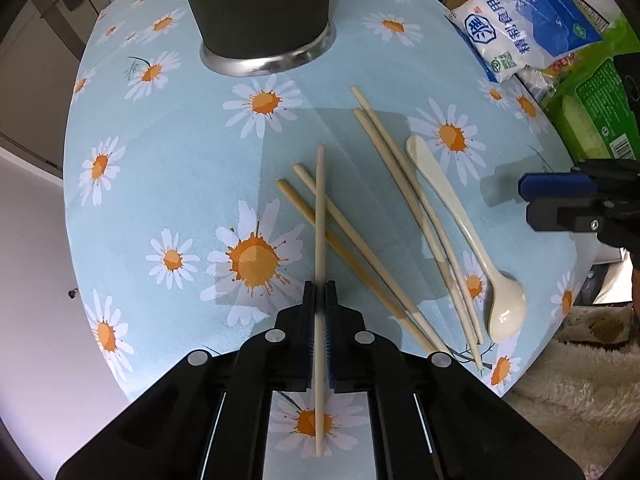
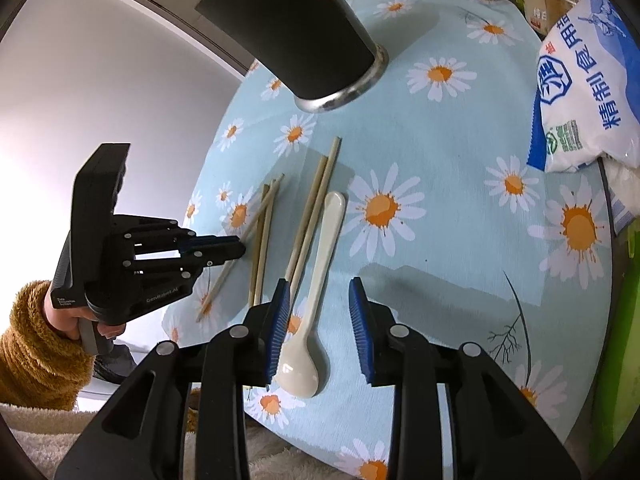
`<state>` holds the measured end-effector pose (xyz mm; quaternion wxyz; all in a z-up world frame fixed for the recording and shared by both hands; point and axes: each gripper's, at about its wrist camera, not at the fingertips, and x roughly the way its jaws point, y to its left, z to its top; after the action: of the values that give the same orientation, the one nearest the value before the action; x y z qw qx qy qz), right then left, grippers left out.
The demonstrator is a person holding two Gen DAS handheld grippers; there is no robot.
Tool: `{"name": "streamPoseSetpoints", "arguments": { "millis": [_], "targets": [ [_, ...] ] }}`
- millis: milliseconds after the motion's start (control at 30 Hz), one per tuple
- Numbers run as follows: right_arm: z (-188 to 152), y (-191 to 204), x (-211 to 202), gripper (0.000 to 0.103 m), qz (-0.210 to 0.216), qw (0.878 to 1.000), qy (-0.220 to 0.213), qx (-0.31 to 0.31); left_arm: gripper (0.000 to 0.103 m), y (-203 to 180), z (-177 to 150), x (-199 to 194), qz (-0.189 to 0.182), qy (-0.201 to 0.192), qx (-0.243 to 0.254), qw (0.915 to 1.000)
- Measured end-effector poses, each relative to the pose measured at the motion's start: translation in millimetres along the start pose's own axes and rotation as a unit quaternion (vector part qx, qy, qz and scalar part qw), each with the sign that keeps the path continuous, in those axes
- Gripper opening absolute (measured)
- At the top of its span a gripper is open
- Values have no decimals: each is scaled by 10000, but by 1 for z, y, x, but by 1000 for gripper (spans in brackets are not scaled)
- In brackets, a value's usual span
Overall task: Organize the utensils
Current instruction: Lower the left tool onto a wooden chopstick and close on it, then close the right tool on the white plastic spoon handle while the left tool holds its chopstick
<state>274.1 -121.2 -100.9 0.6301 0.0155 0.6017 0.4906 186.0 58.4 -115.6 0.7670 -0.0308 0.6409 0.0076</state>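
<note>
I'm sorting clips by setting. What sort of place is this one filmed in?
Most likely a home dining or kitchen table: a daisy-print tablecloth with loose chopsticks and a white spoon on it, a bag of salt among food packages at the edge, and a shaggy rug below.

daisy-print blue tablecloth (image 1: 180,168), cream spoon (image 1: 472,240)
</note>
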Motion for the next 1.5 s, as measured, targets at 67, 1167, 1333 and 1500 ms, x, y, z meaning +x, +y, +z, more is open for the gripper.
{"name": "streamPoseSetpoints", "arguments": {
  "millis": [67,1167,1333,1500],
  "targets": [
    [3,0,2,33,-75,9999,115,79,3,1,-1,-1,-75,-53,-43,9999],
    [30,78,104,20,-2831,9408,1833,343,3,53,-59,-39,-1277,-1434,-261,9810],
    [33,78,110,8,-2950,9373,1806,421,3,54,-63,-39,-1370,-1457,-166,9797],
    [33,65,102,8,-2772,9431,1773,474,3,55,-61,-45,-1315,-1534,-156,9792]
  ]
}}
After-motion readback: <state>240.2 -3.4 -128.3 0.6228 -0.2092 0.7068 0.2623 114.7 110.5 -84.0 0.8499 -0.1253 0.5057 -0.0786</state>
